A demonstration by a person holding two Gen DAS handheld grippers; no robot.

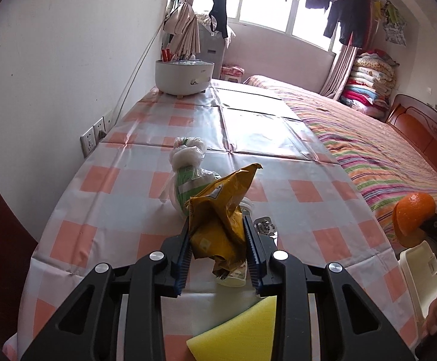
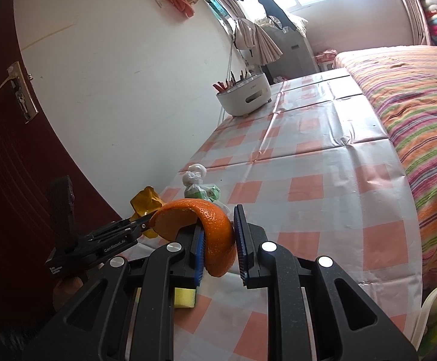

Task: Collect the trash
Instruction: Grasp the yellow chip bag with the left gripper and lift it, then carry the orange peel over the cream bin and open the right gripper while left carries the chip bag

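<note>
Pinching the yellow wrapper [image 1: 218,225] in your left gripper [image 1: 217,240] and orange peel [image 2: 215,234] in your right gripper [image 2: 218,240], both above the table [image 2: 323,180], you risk the curved peel slipping free.

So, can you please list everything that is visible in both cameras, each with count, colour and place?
snack wrapper: one, yellow, crumpled, held in left gripper
orange peel: one, orange, held in right gripper
tied plastic bag: one, white and green, on table behind wrapper
sponge: one, yellow, table's near edge
paper cup: one, white, lying under wrapper
utensil holder: one, white, table's far end
tablecloth: one, pink and white checks
bin: one, white, right of table
bed: one, striped cover
left gripper: black, shut on wrapper
right gripper: black, shut on peel
</note>
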